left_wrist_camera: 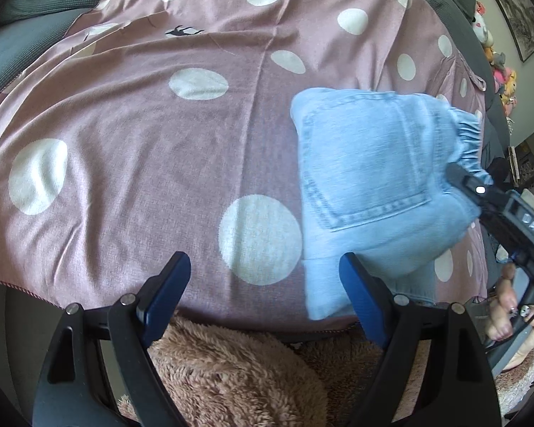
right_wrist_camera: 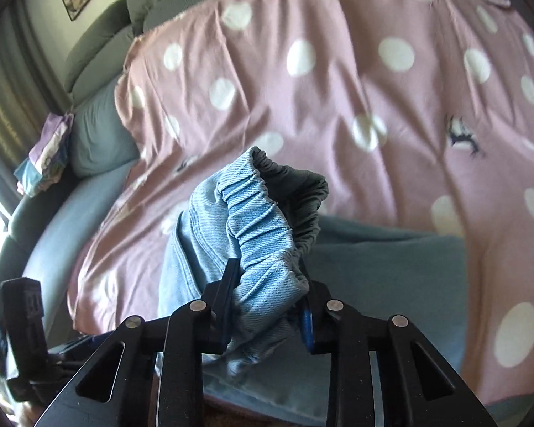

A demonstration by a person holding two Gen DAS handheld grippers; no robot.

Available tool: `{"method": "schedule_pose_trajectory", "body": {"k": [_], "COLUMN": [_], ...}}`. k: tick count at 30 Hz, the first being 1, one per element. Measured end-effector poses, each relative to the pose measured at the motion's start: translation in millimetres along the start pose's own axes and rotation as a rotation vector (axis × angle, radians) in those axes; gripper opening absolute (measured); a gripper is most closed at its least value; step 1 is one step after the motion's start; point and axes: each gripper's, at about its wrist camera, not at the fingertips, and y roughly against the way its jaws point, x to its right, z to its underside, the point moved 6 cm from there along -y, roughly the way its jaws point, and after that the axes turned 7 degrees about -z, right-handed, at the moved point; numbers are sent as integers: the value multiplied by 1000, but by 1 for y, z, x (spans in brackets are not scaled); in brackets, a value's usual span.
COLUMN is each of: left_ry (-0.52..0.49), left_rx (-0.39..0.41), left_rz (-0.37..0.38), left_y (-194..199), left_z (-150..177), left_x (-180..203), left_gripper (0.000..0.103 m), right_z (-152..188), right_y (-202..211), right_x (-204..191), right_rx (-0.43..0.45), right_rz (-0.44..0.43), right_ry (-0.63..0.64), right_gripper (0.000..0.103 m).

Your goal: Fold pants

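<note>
Light blue denim pants [left_wrist_camera: 366, 163] lie folded into a compact stack on the right part of a pink blanket with white dots [left_wrist_camera: 142, 114], back pocket up. My right gripper [left_wrist_camera: 459, 174] comes in from the right and is shut on the gathered elastic waistband. In the right wrist view, the waistband [right_wrist_camera: 263, 220] is bunched between the pads of the right gripper [right_wrist_camera: 268, 277] and raised above the blanket [right_wrist_camera: 338, 89]. My left gripper [left_wrist_camera: 265, 263] is open with nothing between its fingers, near the blanket's front edge. Its right finger [left_wrist_camera: 356, 284] overlaps the pants' lower left corner.
Brown fluffy fabric [left_wrist_camera: 231, 366] lies below the blanket's front edge. Grey sofa cushions [left_wrist_camera: 35, 28] border the blanket on the far left. Plush toys [left_wrist_camera: 495, 60] are stacked at the far right. A person's hand [left_wrist_camera: 516, 320] holds the right gripper. A blue cushion [right_wrist_camera: 99, 135] lies beside the blanket.
</note>
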Motion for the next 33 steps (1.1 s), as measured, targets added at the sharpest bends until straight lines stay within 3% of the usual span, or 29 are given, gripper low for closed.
{"method": "schedule_pose_trajectory", "body": {"k": [3, 6, 9, 13, 16, 22, 25, 27, 29, 33], "left_ry": [-12, -26, -47, -79, -101, -152, -184, -190, -184, -205], "left_rx": [8, 9, 19, 15, 11, 16, 8, -3, -18, -52], "left_rz": [9, 15, 14, 10, 2, 7, 31, 39, 46, 52], "left_y": [2, 2, 0, -6, -12, -21, -30, -40, -52, -69], "left_z": [-3, -7, -11, -14, -17, -33, -43, -52, -59, -54], "left_x": [6, 14, 23, 33, 41, 63, 78, 86, 92, 100], "left_gripper": [85, 85, 85, 85, 85, 83, 67, 41, 28, 22], "right_z": [-6, -9, 1, 31, 51, 51, 53, 53, 54, 55], "right_y": [31, 52, 52, 28, 13, 10, 11, 12, 13, 13], "right_x": [13, 38, 72, 106, 123, 129, 128, 128, 129, 127], "right_rx": [69, 114, 88, -16, -62, -51, -44, -39, -32, -21], "right_rz": [28, 120, 187, 304, 292, 280, 270, 265, 264, 274], "right_ry": [-10, -25, -82, -101, -141, -157, -160, -167, -171, -165], "right_gripper": [30, 30, 30, 29, 29, 29, 29, 29, 29, 29]}}
